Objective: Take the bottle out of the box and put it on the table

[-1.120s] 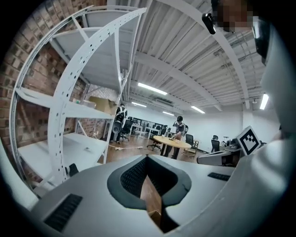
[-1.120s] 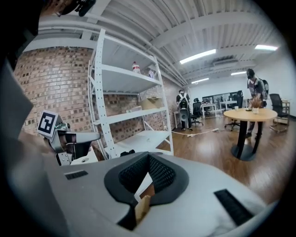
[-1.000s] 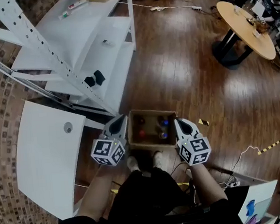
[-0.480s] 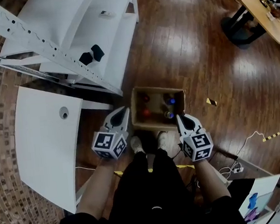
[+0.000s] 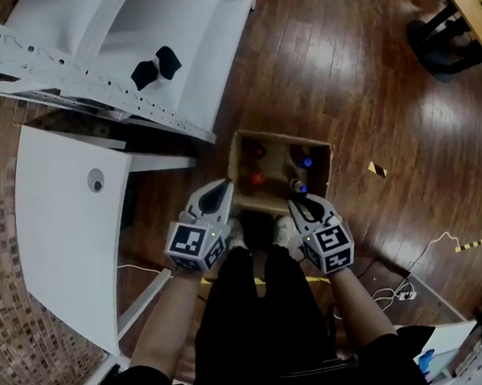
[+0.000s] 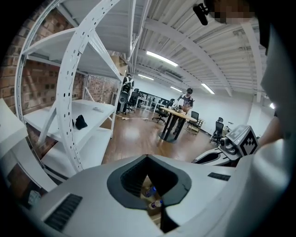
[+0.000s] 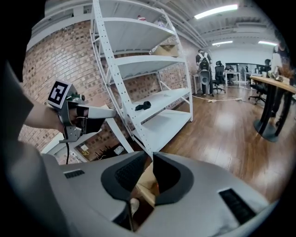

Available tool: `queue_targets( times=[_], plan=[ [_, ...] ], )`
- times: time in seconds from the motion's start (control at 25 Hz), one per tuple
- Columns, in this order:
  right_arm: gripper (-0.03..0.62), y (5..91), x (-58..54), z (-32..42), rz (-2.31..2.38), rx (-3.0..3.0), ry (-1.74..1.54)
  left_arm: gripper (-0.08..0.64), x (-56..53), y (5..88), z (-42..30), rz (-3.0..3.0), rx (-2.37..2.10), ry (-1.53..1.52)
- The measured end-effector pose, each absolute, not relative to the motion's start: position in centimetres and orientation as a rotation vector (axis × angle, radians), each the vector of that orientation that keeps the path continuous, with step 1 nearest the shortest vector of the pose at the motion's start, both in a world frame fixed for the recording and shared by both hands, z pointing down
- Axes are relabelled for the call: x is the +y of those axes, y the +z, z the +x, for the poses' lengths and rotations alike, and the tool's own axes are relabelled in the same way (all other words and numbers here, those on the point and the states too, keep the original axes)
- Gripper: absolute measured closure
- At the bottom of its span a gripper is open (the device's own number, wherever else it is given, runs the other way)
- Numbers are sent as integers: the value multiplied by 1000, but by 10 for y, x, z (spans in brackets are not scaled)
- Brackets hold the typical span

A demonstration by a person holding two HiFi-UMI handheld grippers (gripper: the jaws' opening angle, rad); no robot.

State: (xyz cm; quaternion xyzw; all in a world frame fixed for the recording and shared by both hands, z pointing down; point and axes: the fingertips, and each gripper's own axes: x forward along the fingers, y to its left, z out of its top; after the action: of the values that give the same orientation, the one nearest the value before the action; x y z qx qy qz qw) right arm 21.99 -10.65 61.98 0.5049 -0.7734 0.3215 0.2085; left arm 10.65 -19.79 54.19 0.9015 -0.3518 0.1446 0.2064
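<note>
Left claw (image 5: 222, 189), shut and empty, and right claw (image 5: 296, 207), just parting, empty, have sunk beside the box (image 5: 261, 202).

No legible text, number or brand in any view. Only markings: black-and-white coded squares on the cubes of the left gripper (image 5: 221, 189) and the right gripper (image 5: 297, 205), pattern only, no characters. Labels on the bottles (image 5: 305, 163) in the box (image 5: 259, 203): too small to read

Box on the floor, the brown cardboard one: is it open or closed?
Open. Nothing covers the brown cardboard box, and the head view looks straight in at red-capped and blue-capped bottles.
</note>
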Motion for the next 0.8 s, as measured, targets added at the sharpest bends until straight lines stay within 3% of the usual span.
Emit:
queue_targets(
  times=[0.4, 0.64, 0.72, 0.8],
  plan=[
    [529, 699, -133, 228, 1342, -2181, 755, 561, -209, 640, 134, 2539, -971, 470],
    [529, 806, -153, 208, 1358, -2192, 735, 563, -225, 743, 128, 2592, -1039, 525],
    [465, 849, -151, 186, 1285, -2212, 697, 562, -225, 785, 126, 2602, -1056, 521],
    [450, 896, -147, 169, 1219, -2212, 659, 562, -223, 829, 126, 2606, -1056, 518]
  ],
)
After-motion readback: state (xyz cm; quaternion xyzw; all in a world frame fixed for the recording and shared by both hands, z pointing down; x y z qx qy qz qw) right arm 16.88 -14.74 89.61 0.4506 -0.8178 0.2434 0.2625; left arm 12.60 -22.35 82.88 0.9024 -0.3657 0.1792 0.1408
